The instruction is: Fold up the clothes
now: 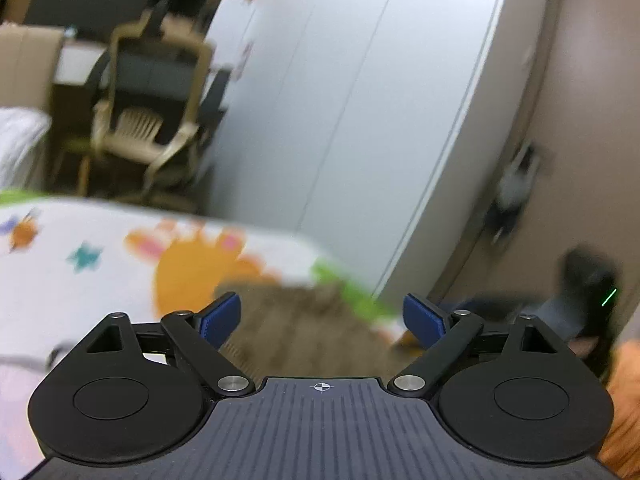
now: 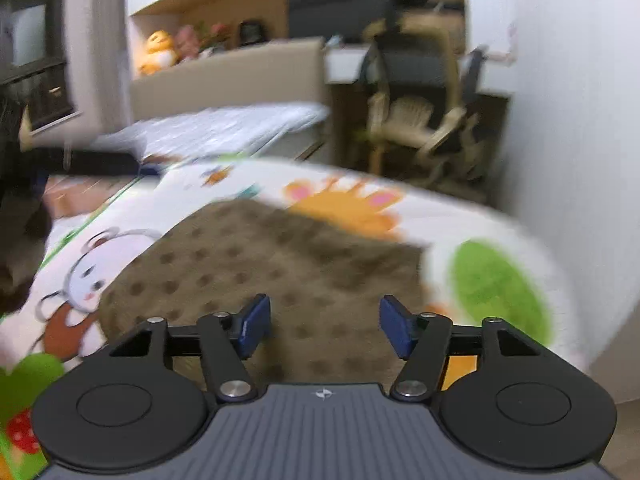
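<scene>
Hovering, left claw (image 1: 322, 316): blue pads spread wide, nothing between them.
Right claw (image 2: 325, 326): jaws parted, empty, pads clear of the cloth.
Garment (image 2: 260, 264): brown, dark-dotted, lying flat just beyond both claws on the cartoon-print mat (image 2: 400, 204).
Mat: white, orange and green animal shapes.
Beyond: beige chair (image 2: 416, 120), white wardrobe (image 1: 360, 100).
Frames: motion-blurred.

The garment (image 2: 288, 256) is brown with darker brown dots. The sheet (image 2: 472, 216) under it is white with orange, green and pink cartoon animals. Both grippers' pads (image 2: 252, 324) are blue on black arms.
</scene>
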`<state>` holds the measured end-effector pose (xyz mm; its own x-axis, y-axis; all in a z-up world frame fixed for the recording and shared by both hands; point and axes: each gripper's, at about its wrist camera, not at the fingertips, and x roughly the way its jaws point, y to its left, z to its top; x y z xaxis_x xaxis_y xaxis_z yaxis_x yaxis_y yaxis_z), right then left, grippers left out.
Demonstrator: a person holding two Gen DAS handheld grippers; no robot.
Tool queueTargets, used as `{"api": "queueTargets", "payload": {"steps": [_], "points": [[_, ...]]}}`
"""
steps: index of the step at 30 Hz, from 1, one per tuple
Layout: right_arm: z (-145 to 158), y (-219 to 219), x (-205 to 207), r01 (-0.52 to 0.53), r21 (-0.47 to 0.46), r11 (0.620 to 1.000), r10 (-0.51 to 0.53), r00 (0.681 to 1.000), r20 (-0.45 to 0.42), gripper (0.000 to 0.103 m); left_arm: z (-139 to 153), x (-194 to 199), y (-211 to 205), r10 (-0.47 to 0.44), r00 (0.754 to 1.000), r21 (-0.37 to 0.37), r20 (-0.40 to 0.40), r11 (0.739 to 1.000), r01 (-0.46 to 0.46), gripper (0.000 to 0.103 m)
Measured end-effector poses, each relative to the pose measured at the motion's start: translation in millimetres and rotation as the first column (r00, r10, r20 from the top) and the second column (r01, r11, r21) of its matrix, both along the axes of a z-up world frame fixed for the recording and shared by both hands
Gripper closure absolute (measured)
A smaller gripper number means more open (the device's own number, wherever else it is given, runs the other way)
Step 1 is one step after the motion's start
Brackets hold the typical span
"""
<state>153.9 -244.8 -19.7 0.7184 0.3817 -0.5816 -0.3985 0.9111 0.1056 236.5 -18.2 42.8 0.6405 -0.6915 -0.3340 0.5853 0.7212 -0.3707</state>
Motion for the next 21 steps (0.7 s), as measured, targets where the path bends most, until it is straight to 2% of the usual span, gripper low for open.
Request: {"api": "queueTargets", "payload": {"steps": [2, 4, 6, 7, 8, 10, 13, 16, 19, 21], "points": [[-18, 7, 2, 0.013, 0.042, 0.999, -0.012, 0.999, -0.035, 0.04, -1, 15, -8, -0.02, 0.999, -0.034, -0.03, 0.999, 0.019, 0.009], [-23, 5, 1, 0.03, 0.073, 0.997, -0.028, 0.999, -0.03, 0.039, -20, 39, -17, 0.003, 0.992, -0.019, -0.129, 1.0, -0.005, 0.009], [-22, 2, 1, 0.038, 0.082, 0.996, -0.035, 0.999, -0.034, 0.036, -49, 64, -24, 0.057, 0.967, 0.036, -0.249, 0.998, -0.05, 0.01], [-21, 0, 1, 0.041, 0.085, 0.996, -0.038, 0.999, -0.038, 0.035, -64, 77, -27, 0.086, 0.948, 0.065, -0.306, 0.995, -0.07, 0.013], [-21, -2, 2, 0.041, 0.081, 0.996, -0.038, 0.998, -0.04, 0.03, -69, 82, -26, 0.102, 0.938, 0.068, -0.331, 0.994, -0.084, 0.019], [-20, -3, 5, 0.037, 0.062, 0.997, -0.034, 0.999, -0.041, 0.022, -66, 81, -19, 0.112, 0.934, 0.037, -0.338, 0.994, -0.105, 0.019], [-17, -9, 10, 0.037, 0.057, 0.998, -0.034, 0.998, -0.047, 0.017, -41, 56, -3, 0.124, 0.952, 0.002, -0.281, 0.992, -0.128, 0.01], [-5, -16, 22, 0.068, 0.058, 0.996, -0.068, 0.998, -0.006, 0.017, -21, 12, 15, 0.075, 0.959, -0.057, -0.274, 0.994, -0.094, 0.009], [0, -28, 52, 0.131, 0.089, 0.987, -0.13, 0.991, -0.014, 0.017, -22, -32, 23, -0.051, 0.952, -0.127, -0.302, 0.992, 0.012, 0.006], [-1, -36, 78, 0.173, 0.1, 0.98, -0.17, 0.985, -0.04, 0.017, -39, -52, 13, -0.104, 0.936, -0.132, -0.335, 0.989, 0.063, 0.006]]}}
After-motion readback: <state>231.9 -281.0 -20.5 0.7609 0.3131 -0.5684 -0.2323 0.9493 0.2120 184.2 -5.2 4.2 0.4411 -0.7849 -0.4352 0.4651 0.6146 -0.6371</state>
